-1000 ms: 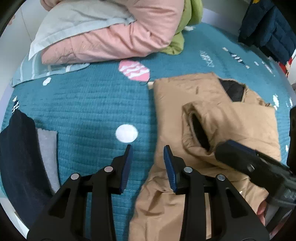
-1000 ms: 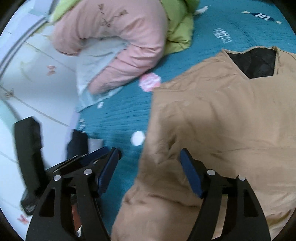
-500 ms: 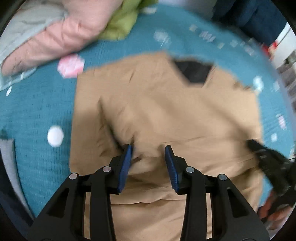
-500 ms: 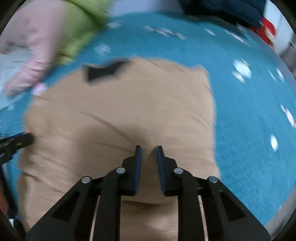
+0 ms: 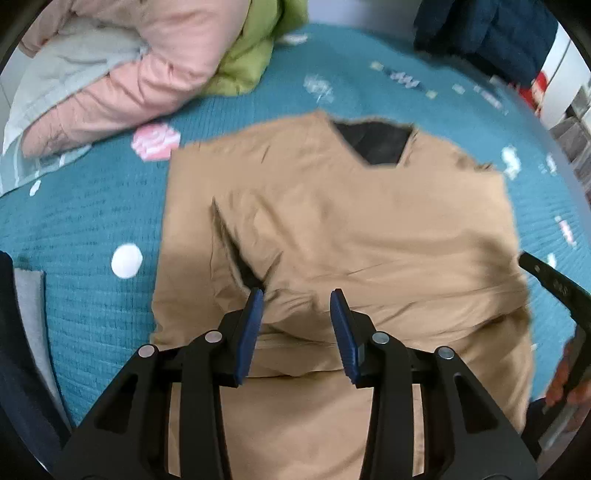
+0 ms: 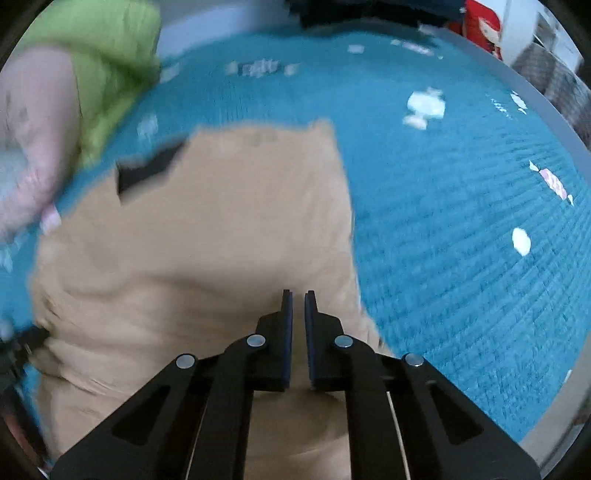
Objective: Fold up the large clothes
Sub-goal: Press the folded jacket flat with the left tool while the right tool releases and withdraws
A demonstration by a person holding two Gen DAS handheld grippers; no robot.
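Note:
A tan jacket (image 5: 351,221) lies flat on the teal bedspread (image 5: 92,206), its dark lining showing at the collar (image 5: 373,144), with a sleeve folded across its front. My left gripper (image 5: 296,306) is open and empty, just above the jacket's middle by a sleeve cuff. My right gripper (image 6: 298,306) is shut with a thin gap between its pads and nothing in it, over the jacket's right side (image 6: 207,236). The right gripper also shows at the right edge of the left wrist view (image 5: 546,284).
A pink jacket (image 5: 147,74), a pale grey garment (image 5: 74,74) and a green one (image 5: 251,55) are piled at the bed's far left. Dark blue clothing (image 5: 487,33) lies at the far right. A dark garment (image 5: 14,332) lies at the near left edge.
Both grippers swung from the jacket's left edge to over its middle and right side. The right gripper went from wide open to shut. The left gripper stayed open.

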